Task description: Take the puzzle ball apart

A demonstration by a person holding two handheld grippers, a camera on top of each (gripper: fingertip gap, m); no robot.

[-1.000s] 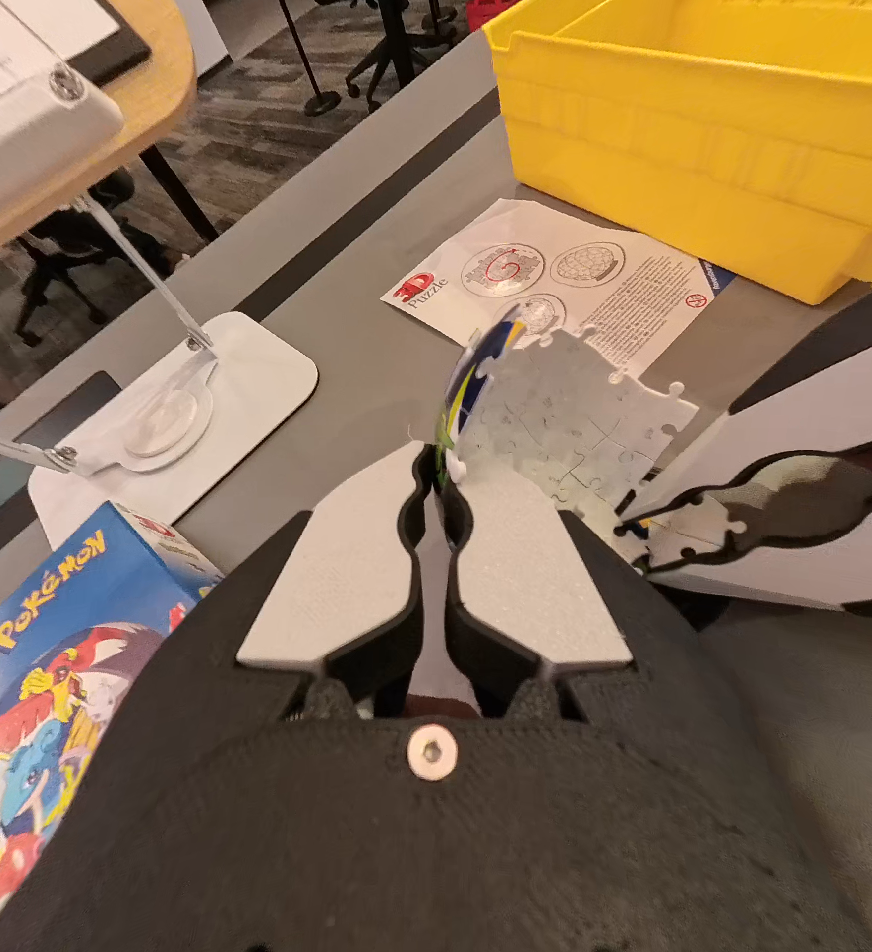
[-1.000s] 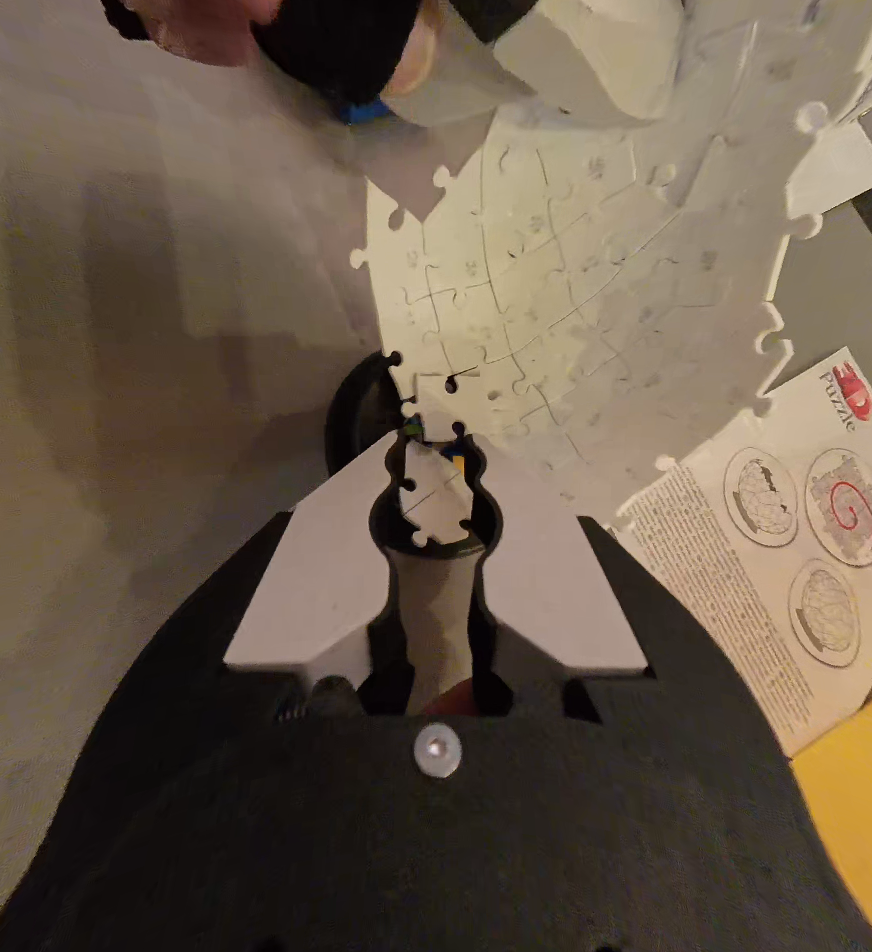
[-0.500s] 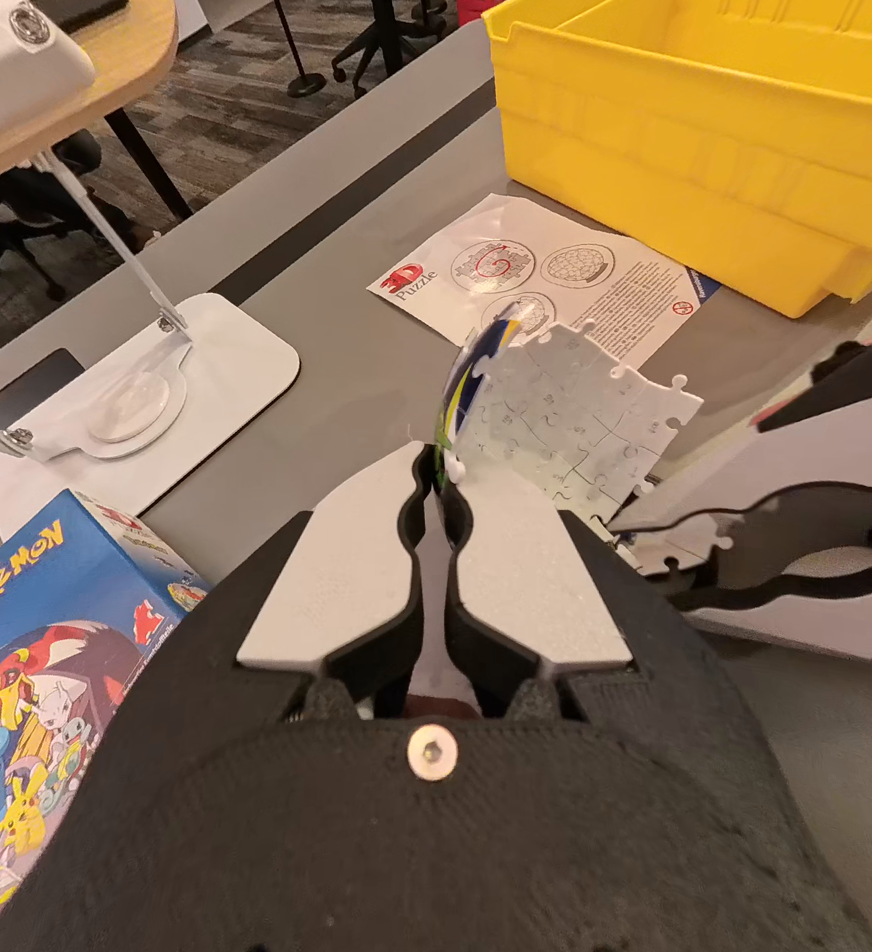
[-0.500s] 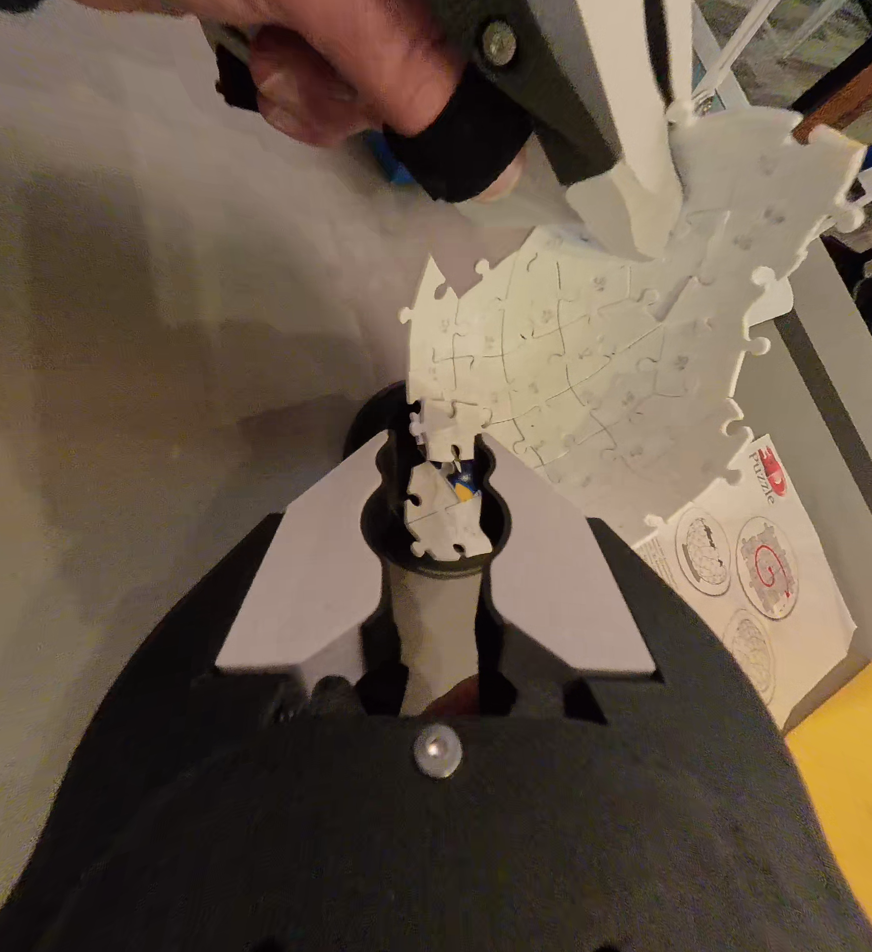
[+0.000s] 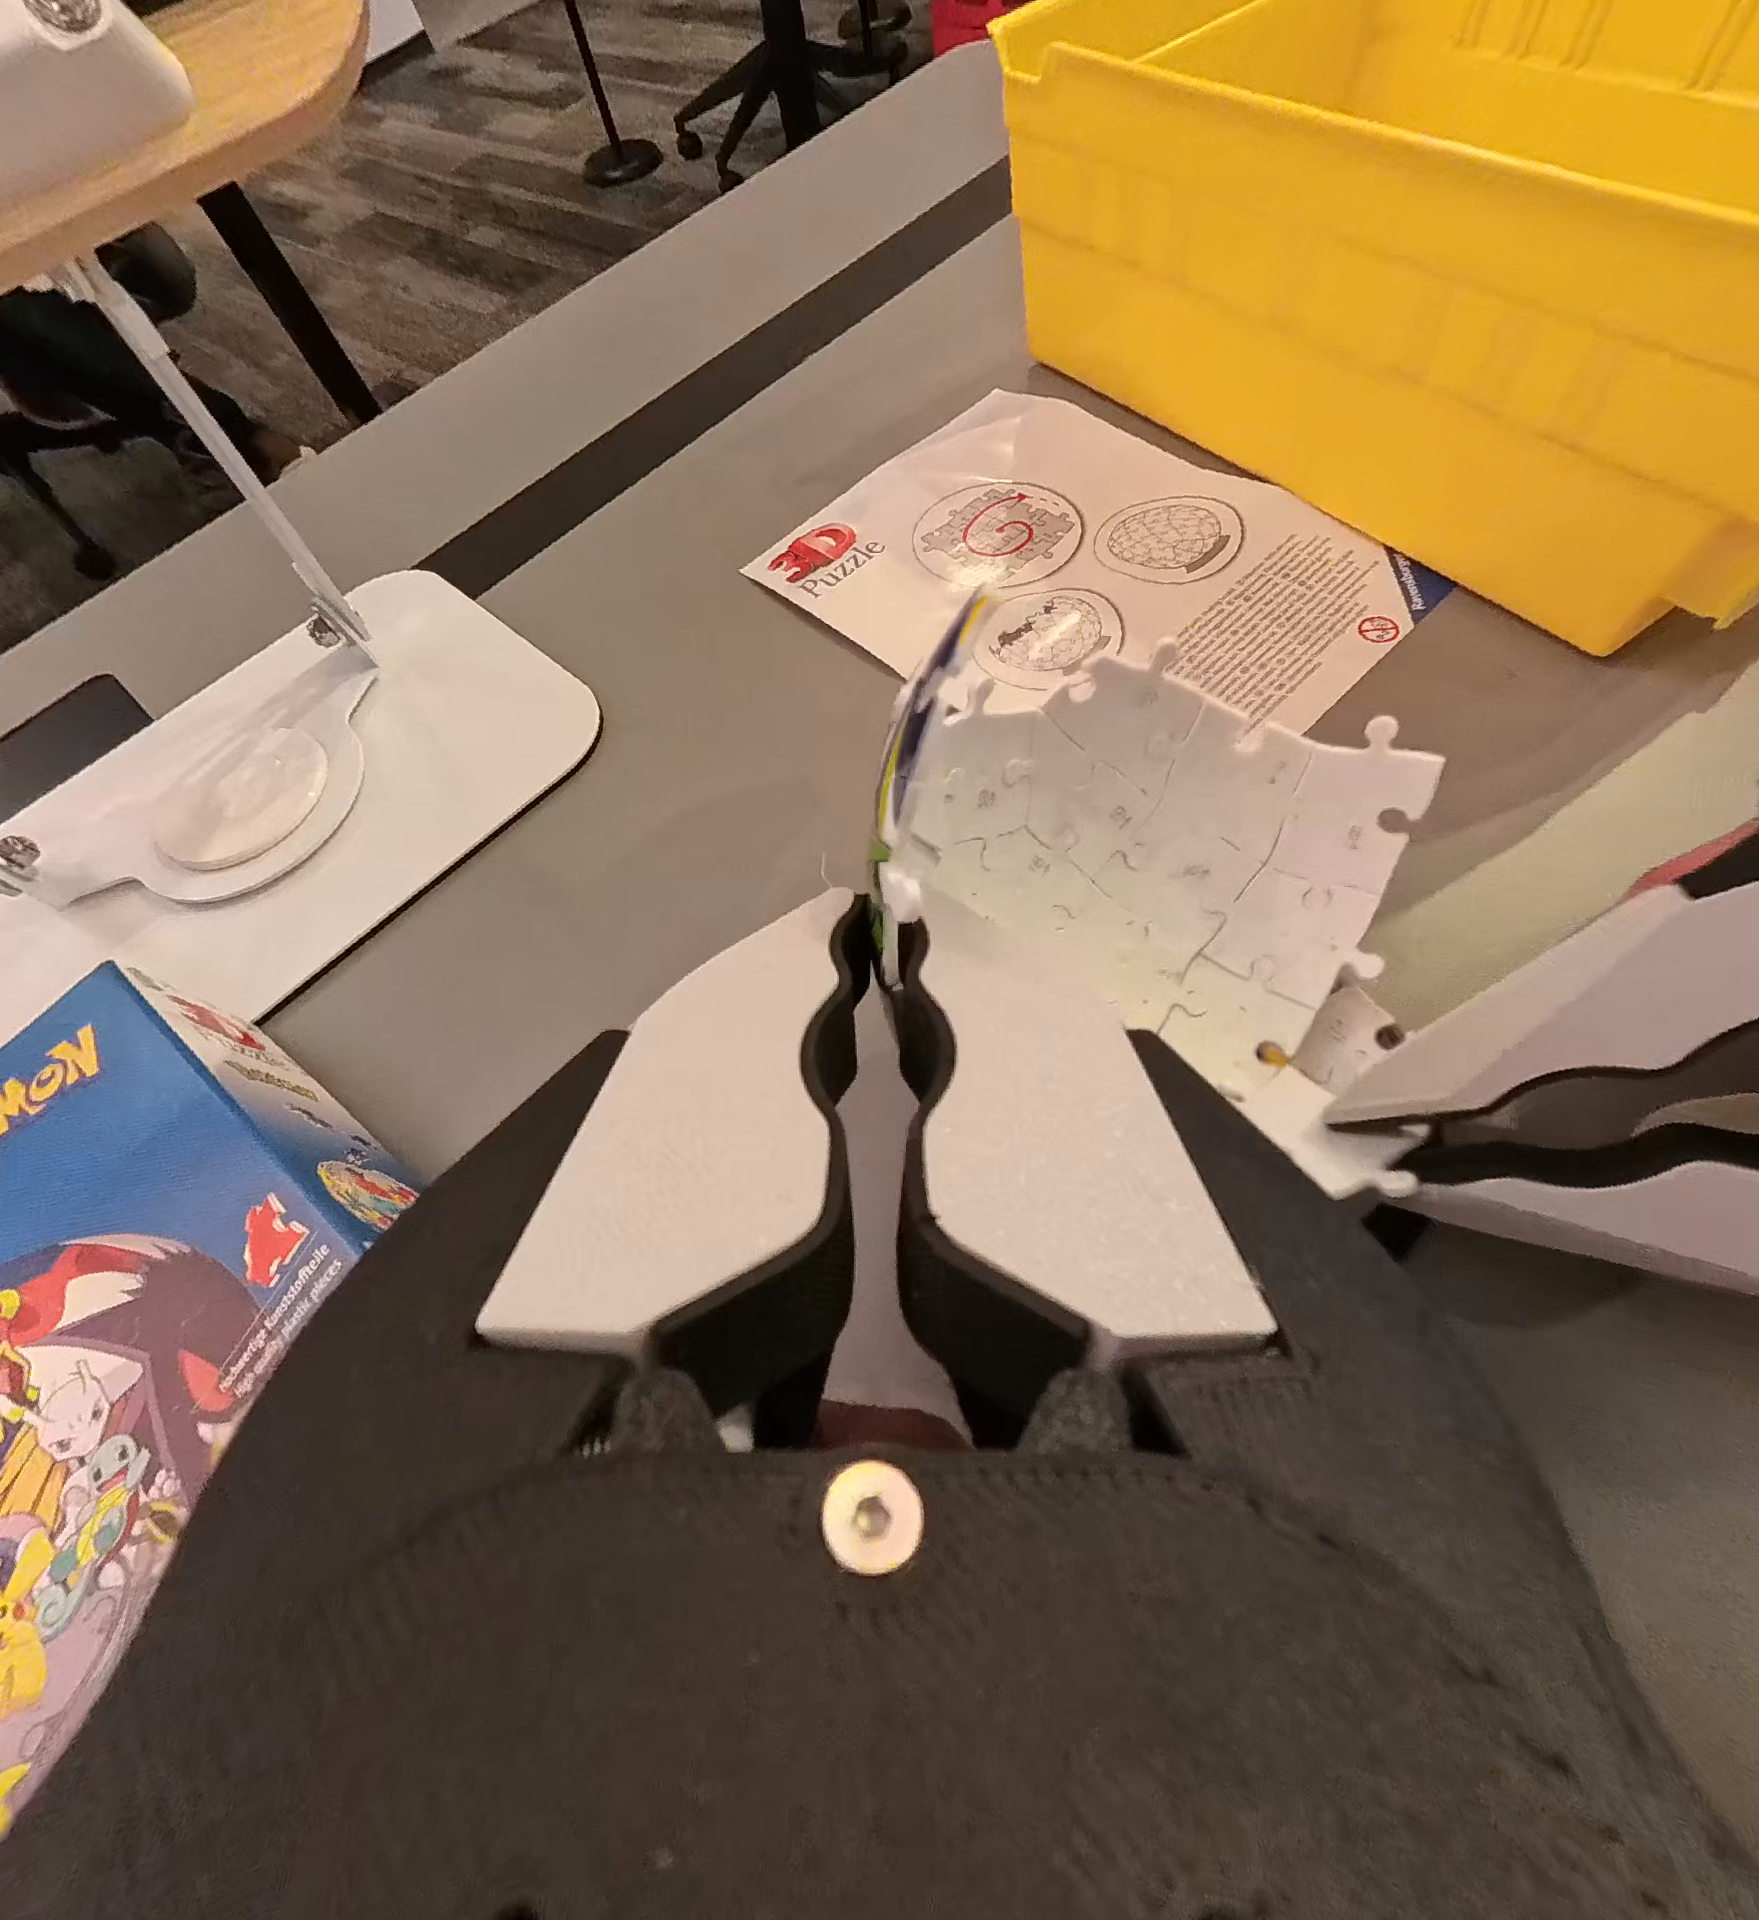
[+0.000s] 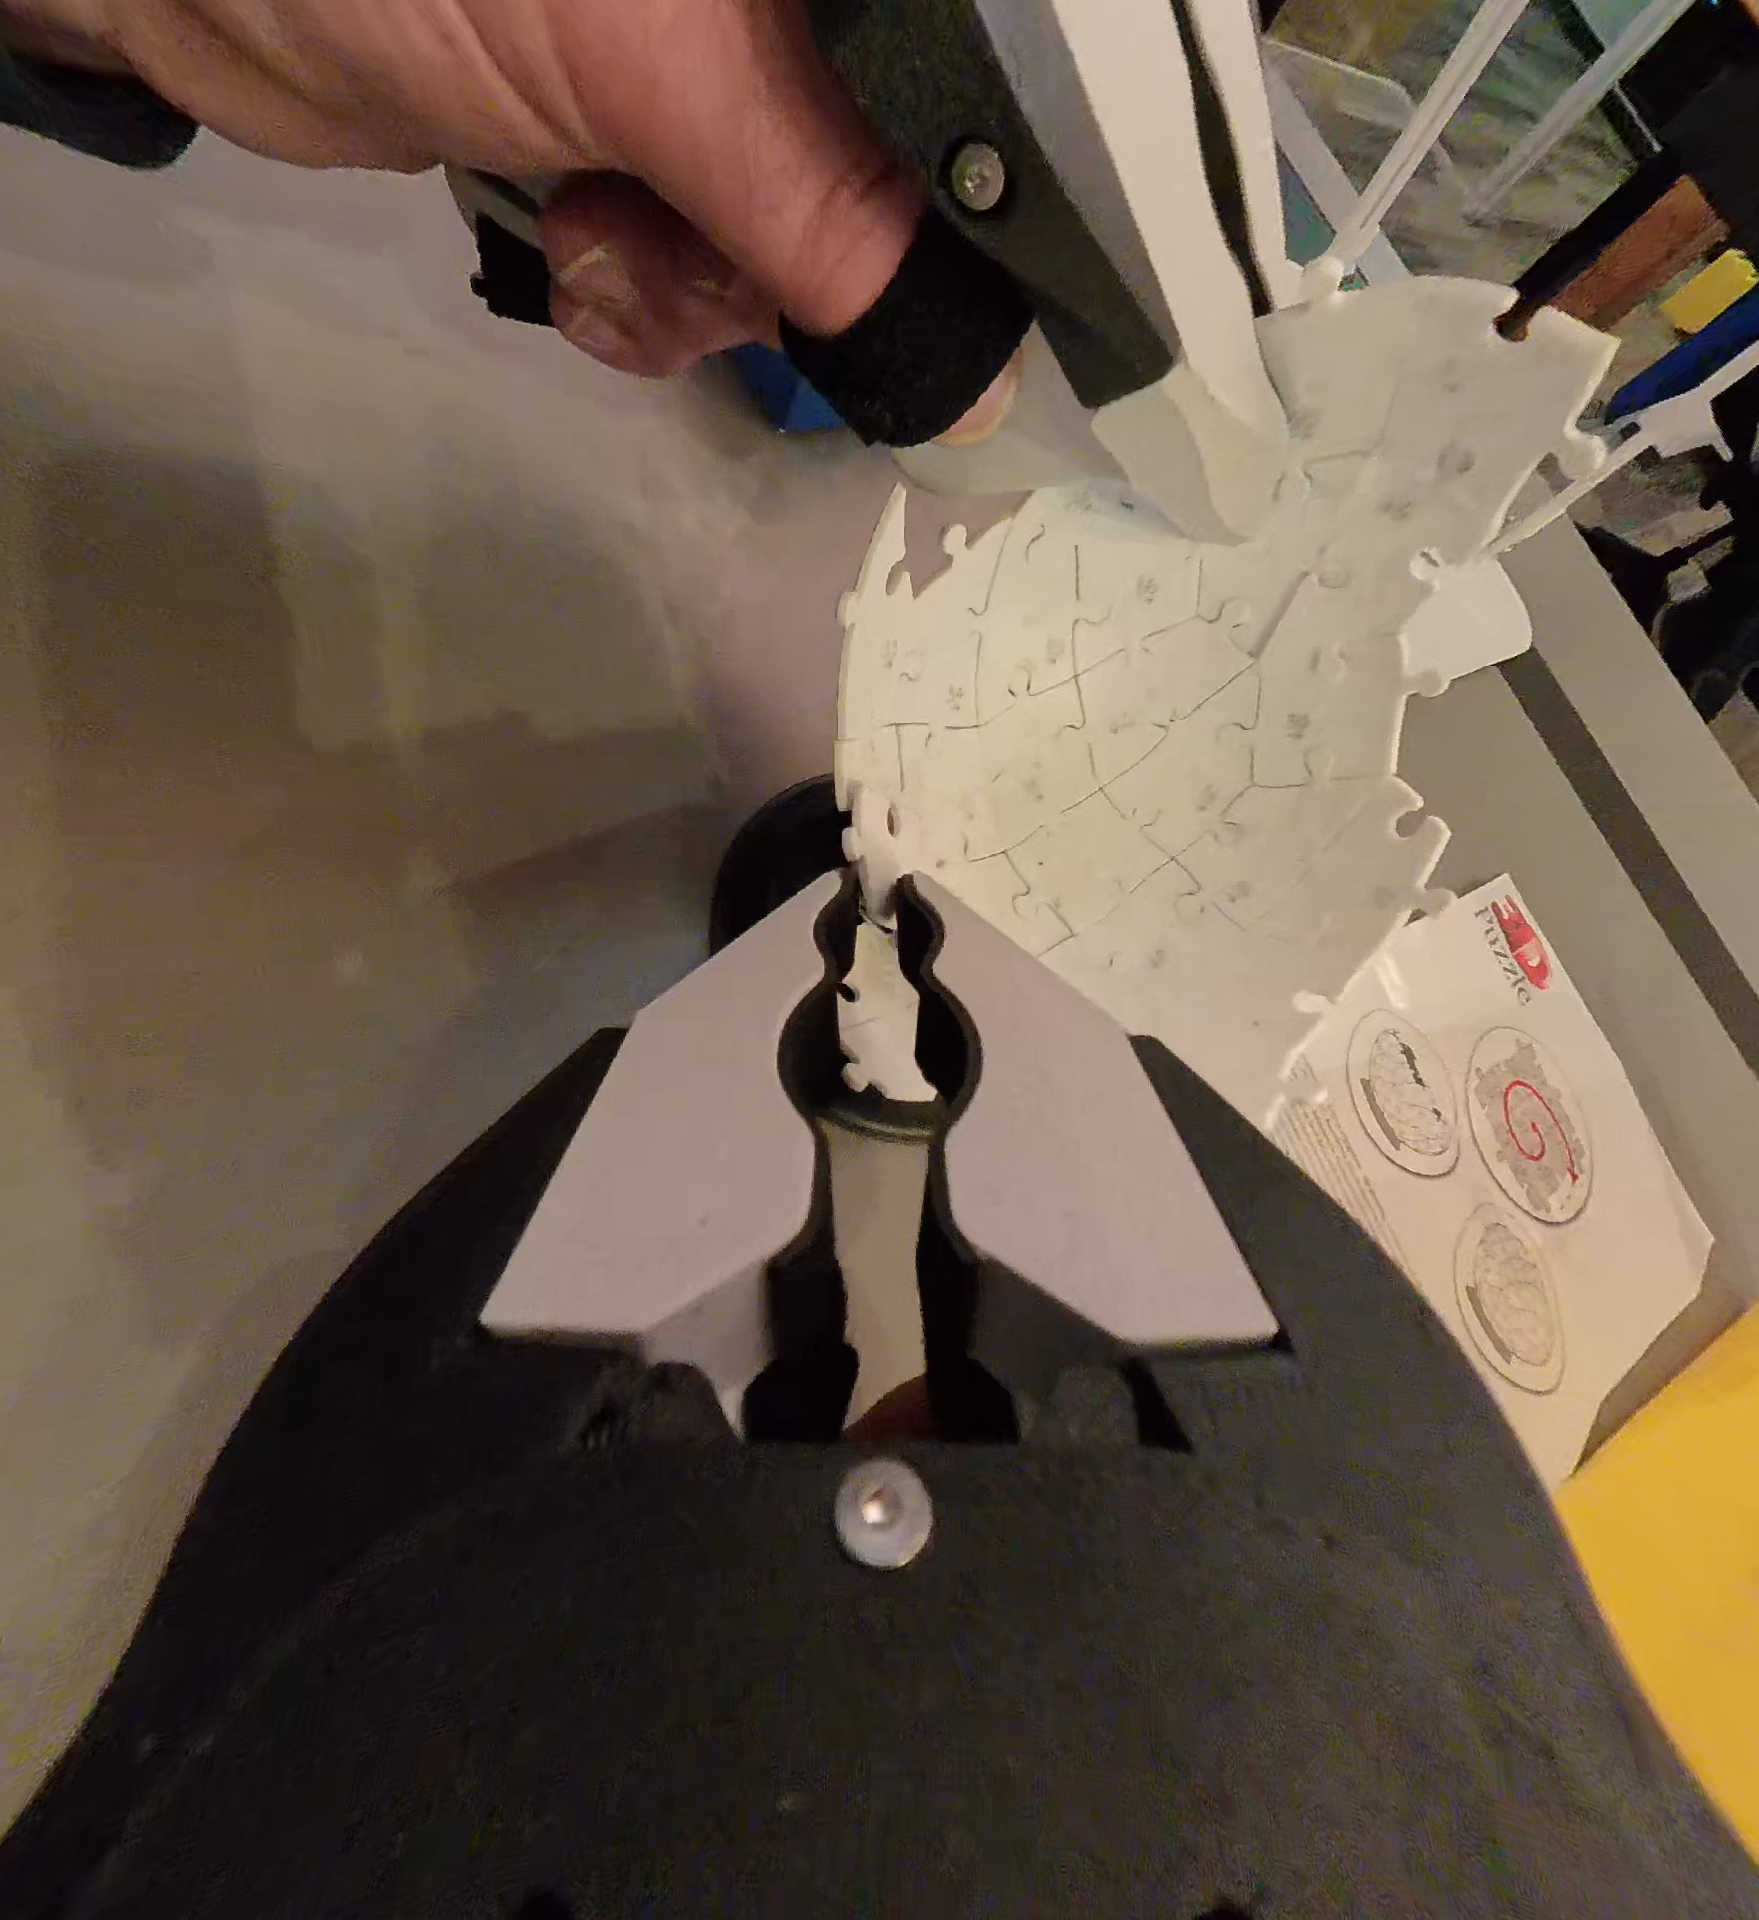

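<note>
**Shell lifted clear, both grippers clamped on its edges**

Since a second ago the puzzle box (image 5: pixel 75 1247) has slid further into the left wrist view and the right gripper (image 5: pixel 1374 1143) has dropped lower at the right edge, now pinching a piece at the shell's lower corner instead of lying across it.

In the left wrist view, going left to right: the blue puzzle box is cut off by the frame and partly hidden behind the gripper body. Beyond it a white stand base (image 5: pixel 314 748) with a thin slanted rod sits on the grey bench (image 5: pixel 646 790). The left gripper (image 5: pixel 885 935) has its fingers (image 5: pixel 719 1122) narrowed onto the rim of the puzzle ball shell (image 5: pixel 1166 862), a curved section of joined pieces with its white inner face towards the camera; its printed outer side shows only as a thin coloured sliver. The shell stands on edge above the bench, its long axis running from the left gripper out to the right. Behind it lies the instruction sheet (image 5: pixel 1114 540), partly covered, and then the yellow bin (image 5: pixel 1426 312), cut off at top and right.

In the right wrist view a hand (image 6: pixel 563 156) holds the left gripper at the top. The right gripper's fingers are closed on a single piece at the shell's lower edge, hiding most of a dark round object (image 6: pixel 771 862) on the bench.
</note>
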